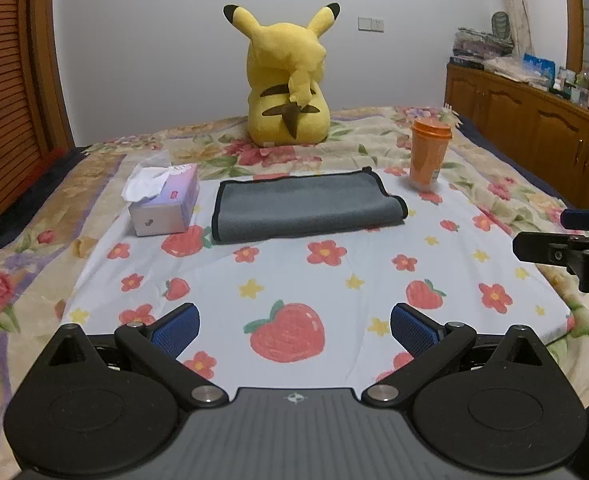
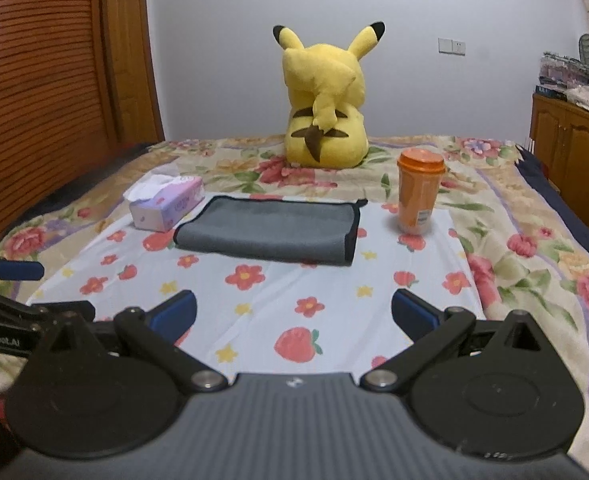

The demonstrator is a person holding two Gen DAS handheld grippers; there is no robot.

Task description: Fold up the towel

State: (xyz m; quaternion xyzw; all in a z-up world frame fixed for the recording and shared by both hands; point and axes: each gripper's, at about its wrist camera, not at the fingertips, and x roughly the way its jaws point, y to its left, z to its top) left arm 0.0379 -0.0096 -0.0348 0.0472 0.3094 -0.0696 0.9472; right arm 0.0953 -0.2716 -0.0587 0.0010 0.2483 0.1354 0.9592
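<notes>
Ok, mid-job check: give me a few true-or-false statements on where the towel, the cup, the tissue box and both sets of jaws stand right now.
1. The grey towel lies folded on the strawberry-print sheet. True.
2. The left gripper is shut on the towel. False: its jaws are open and short of it.
3. The orange cup stands upright right of the towel. True.
4. The tissue box sits on the towel. False: it sits beside it, to the left.
5. The right gripper holds the cup. False: its jaws are open and empty.
</notes>
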